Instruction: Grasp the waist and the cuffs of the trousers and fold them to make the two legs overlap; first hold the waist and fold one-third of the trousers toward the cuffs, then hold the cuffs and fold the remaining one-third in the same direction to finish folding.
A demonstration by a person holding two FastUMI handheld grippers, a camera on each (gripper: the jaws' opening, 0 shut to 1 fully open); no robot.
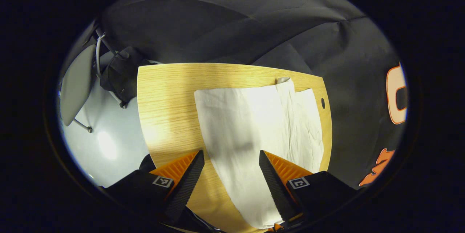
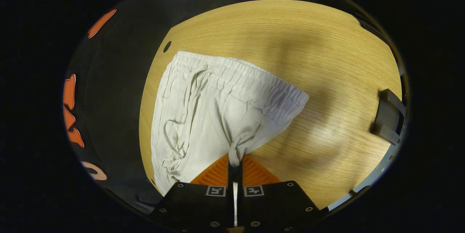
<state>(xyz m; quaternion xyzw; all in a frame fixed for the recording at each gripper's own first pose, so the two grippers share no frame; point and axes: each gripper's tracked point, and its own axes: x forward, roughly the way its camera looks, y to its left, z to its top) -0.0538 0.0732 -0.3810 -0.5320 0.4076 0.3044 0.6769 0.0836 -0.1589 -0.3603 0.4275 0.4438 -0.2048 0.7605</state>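
White drawstring trousers [image 2: 203, 116]: centre-left of the right gripper view, flat on the wooden tabletop [image 2: 327, 62], elastic waistband toward the upper frame.

Right gripper [image 2: 235, 162]: bottom centre, jaws closed on a bunched pinch of trouser fabric, apparently to carry a fold.

Left gripper [image 1: 231, 164]: bottom of the left gripper view, jaws wide, straddling the leg end; likely poised to grasp.

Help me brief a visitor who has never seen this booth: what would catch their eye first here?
The white trousers spread on the wooden table, elastic waist and drawstring toward the far side in the right gripper view. Next, the right gripper, shut on a pinch of the cloth. In the left gripper view, the left gripper hangs open over the trouser legs.
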